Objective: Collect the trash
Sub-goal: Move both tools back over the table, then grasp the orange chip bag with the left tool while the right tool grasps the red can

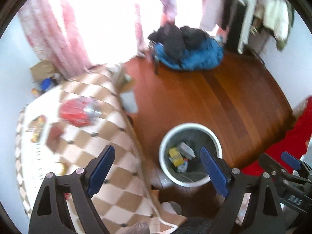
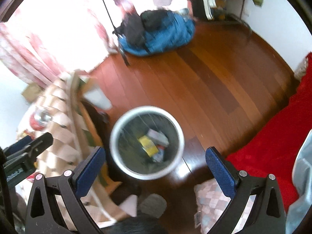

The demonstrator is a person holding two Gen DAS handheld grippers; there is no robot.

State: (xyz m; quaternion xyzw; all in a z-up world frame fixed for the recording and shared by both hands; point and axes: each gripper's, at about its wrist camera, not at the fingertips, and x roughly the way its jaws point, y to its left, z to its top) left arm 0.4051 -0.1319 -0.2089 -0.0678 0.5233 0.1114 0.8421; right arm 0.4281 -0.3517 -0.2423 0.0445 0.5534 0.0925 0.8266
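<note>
A white-rimmed trash bin (image 1: 165, 136) (image 2: 117, 128) stands on the wooden floor beside a table with a checked cloth (image 1: 109, 136). It holds a yellow packet (image 1: 175, 157) (image 2: 148, 145) and other scraps. On the table lie a red can (image 1: 78, 112) (image 2: 40, 119), a brown wrapper (image 1: 55, 136) and a colourful wrapper (image 1: 37, 126). My left gripper (image 1: 158, 168) is open and empty, above the table edge and the bin. My right gripper (image 2: 156, 167) is open and empty, above the bin's near rim.
A blue and black bag (image 1: 187, 50) (image 2: 156, 33) lies on the floor at the far side. Pink curtains (image 1: 58, 39) hang at a bright window. A red cloth (image 2: 273, 146) lies at the right. A grey sheet (image 1: 129, 102) lies beside the table.
</note>
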